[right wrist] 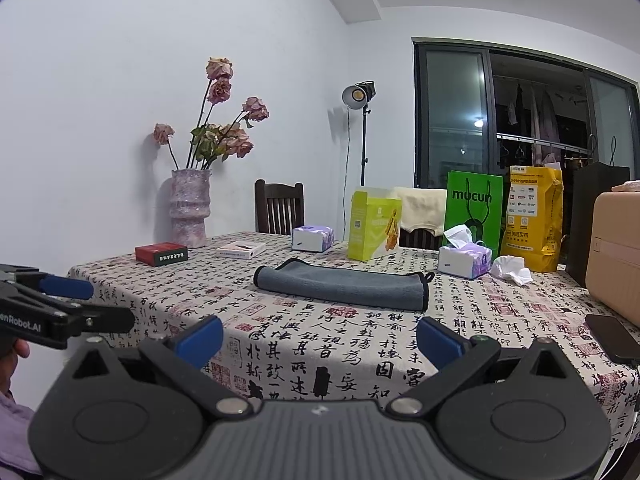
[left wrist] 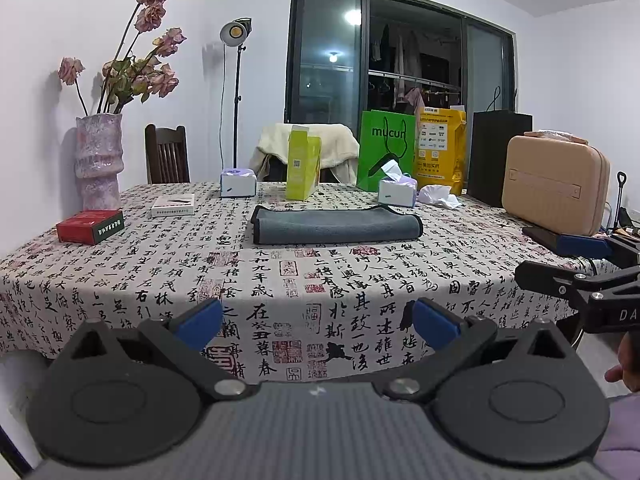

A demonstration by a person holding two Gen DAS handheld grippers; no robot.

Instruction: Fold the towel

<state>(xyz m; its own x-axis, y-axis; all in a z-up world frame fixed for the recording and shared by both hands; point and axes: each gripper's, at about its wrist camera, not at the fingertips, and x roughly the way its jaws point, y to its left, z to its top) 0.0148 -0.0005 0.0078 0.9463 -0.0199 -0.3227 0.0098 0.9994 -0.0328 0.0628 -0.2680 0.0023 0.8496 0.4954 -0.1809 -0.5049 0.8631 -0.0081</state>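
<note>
A grey towel (left wrist: 336,225) with dark trim lies folded flat on the patterned tablecloth (left wrist: 280,280), well beyond both grippers; it also shows in the right wrist view (right wrist: 340,283). My left gripper (left wrist: 318,322) is open and empty, held near the table's front edge, far short of the towel. My right gripper (right wrist: 319,339) is open and empty, also back from the towel. The right gripper shows at the right edge of the left wrist view (left wrist: 560,264), and the left gripper shows at the left edge of the right wrist view (right wrist: 80,304).
Behind the towel stand a yellow-green box (left wrist: 302,164), two tissue boxes (left wrist: 238,183) (left wrist: 397,192), a green bag (left wrist: 386,148) and a yellow bag (left wrist: 440,148). A vase (left wrist: 98,160), red box (left wrist: 90,227) and white box (left wrist: 173,205) stand left. A beige case (left wrist: 554,184) and phone (right wrist: 612,338) are right.
</note>
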